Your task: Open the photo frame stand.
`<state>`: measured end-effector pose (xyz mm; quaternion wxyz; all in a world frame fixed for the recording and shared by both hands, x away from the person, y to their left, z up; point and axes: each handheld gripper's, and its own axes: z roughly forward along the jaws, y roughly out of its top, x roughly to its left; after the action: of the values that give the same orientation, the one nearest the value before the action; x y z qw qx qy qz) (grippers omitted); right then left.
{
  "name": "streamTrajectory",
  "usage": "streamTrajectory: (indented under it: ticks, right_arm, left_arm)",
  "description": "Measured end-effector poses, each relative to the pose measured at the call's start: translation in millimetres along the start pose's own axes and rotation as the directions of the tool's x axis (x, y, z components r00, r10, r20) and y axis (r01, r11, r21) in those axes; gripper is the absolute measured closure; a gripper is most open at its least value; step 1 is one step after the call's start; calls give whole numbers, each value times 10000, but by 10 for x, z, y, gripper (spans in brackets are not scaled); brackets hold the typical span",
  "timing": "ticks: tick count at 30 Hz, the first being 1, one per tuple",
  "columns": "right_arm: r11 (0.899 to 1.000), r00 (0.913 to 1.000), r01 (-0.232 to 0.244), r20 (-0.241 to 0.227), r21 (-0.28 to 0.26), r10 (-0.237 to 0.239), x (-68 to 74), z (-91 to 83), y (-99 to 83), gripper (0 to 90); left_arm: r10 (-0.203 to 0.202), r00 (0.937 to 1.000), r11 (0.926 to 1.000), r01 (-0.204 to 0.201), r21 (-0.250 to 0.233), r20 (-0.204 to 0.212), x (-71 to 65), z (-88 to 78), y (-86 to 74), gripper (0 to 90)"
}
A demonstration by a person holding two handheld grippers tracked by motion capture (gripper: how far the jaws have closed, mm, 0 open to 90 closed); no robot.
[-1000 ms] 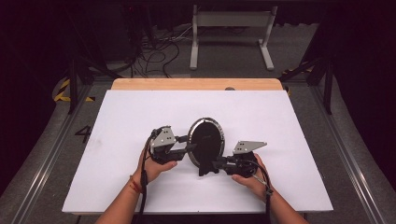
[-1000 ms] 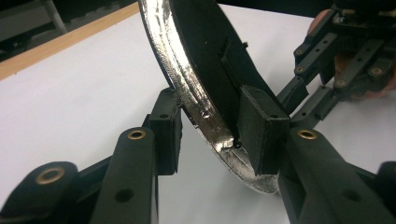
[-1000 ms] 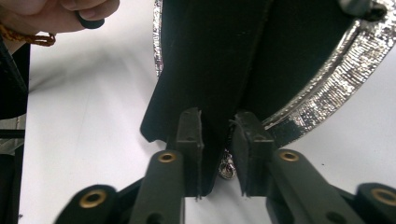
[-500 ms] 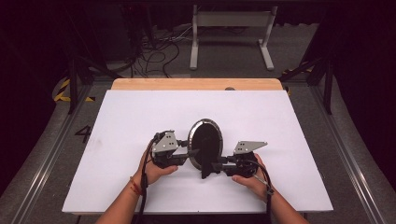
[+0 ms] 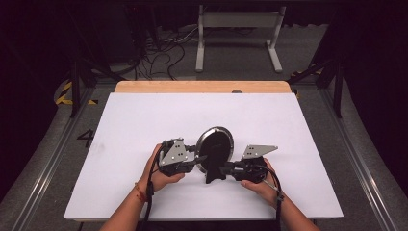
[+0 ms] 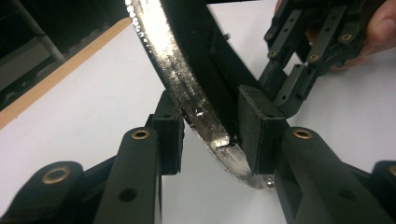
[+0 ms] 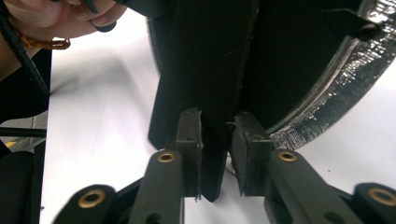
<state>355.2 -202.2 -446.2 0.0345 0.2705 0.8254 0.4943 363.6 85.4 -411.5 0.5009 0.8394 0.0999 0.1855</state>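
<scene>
Left gripper view: the left gripper (image 6: pixel 208 140) straddles the lower rim of an oval picture frame (image 6: pixel 187 88), whose edge is a glittering silver band around a black backing; the right-hand pad lies flat against the black back, while the left-hand pad stands just beside the silver rim, and whether it touches cannot be told; the jaws are part-way closed, with the frame's edge between them; beyond, the right gripper (image 6: pixel 299 60) comes in from the upper right, a fingertip of the person's hand at the corner; a white table top (image 6: pixel 93 93) lies beneath, its wooden edge (image 6: pixel 60 74) running along the far side. Right gripper view: the right gripper (image 7: pixel 217 154) pinches the frame's black easel stand (image 7: pixel 205 93), a flat strut that passes between the two pads, which press on it from either side; these jaws have just been closing; the frame's silver rim (image 7: pixel 336 84) curves away at the right; the person's left hand (image 7: pixel 60 18), with a bracelet at the wrist, shows at the upper left. High view: the frame (image 5: pixel 215 147) stands tilted near the front centre of the white table (image 5: pixel 269 115), held between the left gripper (image 5: pixel 195 161) and the right gripper (image 5: pixel 223 169); each hand grasps its tool from below; cables (image 5: pixel 163 53) and a metal stand (image 5: pixel 238 33) lie on the floor beyond the table.
</scene>
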Motion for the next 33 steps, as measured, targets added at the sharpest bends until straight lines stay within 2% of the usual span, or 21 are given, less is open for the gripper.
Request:
streamTrajectory:
  ticks: [1,2,3,8,14,17,18,24,27,29,32,33]
  right_arm:
    - [9998,9998,200,-55,-8,-200,36,0,7,785]
    - [9998,9998,200,-55,-8,-200,36,0,7,785]
    - [9990,9990,449,-33,63,-449,77,4,17,784]
    - [9988,9988,485,102,-18,-485,96,15,13,779]
    - [9986,9984,532,181,-43,-531,108,15,16,781]
    - [9985,9984,536,182,-60,-535,111,11,18,781]
    - [9985,9983,552,182,-55,-551,112,11,19,781]
    - [9981,9979,615,190,-37,-614,116,3,20,780]
    - [9978,9976,658,217,-8,-658,120,4,22,785]
    - [9977,9974,681,226,11,-681,117,-4,27,784]
    - [9978,9974,661,267,44,-662,114,-15,46,779]
    - [9978,9974,661,267,44,-662,114,-15,46,779]
  left_arm:
    - [91,9999,9999,-90,55,-114,14,-15,-25,639]
    - [91,9999,9999,-90,55,-114,14,-15,-25,644]
    - [49,10000,10000,-49,-25,-44,7,-26,-37,649]
    - [18,10000,9999,-17,-115,53,-17,-33,-49,669]
    - [47,9999,9982,-55,604,124,-40,60,-132,631]
    - [-65,9993,9949,27,1007,369,-42,126,-159,619]
    - [17,9991,9938,-65,1114,433,-51,151,-166,619]
    - [-65,9990,9947,20,1024,432,-52,181,-181,619]
    - [17,9996,9942,-47,1073,283,-62,183,-174,616]
    - [225,9997,9942,-227,1048,28,-61,196,-170,620]
    - [273,9991,9954,-241,932,-338,-49,196,-175,662]
    - [273,9991,9954,-241,932,-338,-49,196,-175,694]
